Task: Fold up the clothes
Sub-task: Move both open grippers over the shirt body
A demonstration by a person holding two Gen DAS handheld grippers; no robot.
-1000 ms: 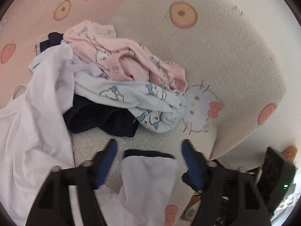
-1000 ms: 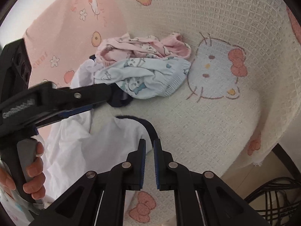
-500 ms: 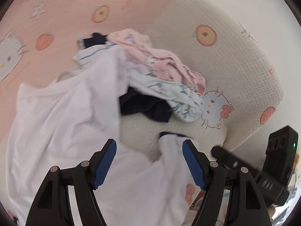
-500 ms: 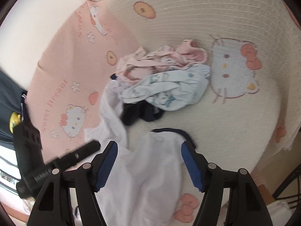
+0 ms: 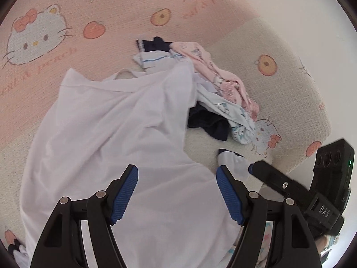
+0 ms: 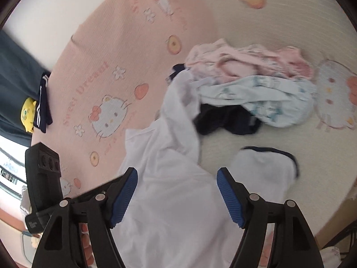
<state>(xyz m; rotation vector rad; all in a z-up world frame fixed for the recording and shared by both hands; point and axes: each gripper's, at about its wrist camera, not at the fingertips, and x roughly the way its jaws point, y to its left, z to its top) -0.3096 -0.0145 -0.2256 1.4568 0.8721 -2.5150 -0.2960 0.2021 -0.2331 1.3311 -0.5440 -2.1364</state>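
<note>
A white shirt (image 5: 116, 134) lies spread on the bed, one sleeve with a navy cuff (image 5: 232, 158) stretched out to its right. My left gripper (image 5: 177, 172) hovers open above the shirt's lower body, with nothing between its pads. My right gripper (image 6: 177, 174) hangs over the same shirt (image 6: 174, 189), left of the sleeve (image 6: 267, 165). Its jaws are opening and stand wide, clear of the cloth. Behind the shirt is a heap of a pink garment (image 6: 245, 60), a pale blue printed one (image 6: 267, 98) and a navy one (image 6: 225, 118).
A pink and cream cartoon-cat bedcover (image 5: 67, 33) lies under everything. The bed's edge curves away at the right (image 5: 312, 116). A person's dark clothing (image 6: 17, 78) shows at the left of the right wrist view, and cables (image 6: 348, 234) lie beyond the bed's corner.
My right gripper went from shut at the sleeve to wide apart and drew back and up. My left gripper slid left across the shirt, so more of the shirt shows.
</note>
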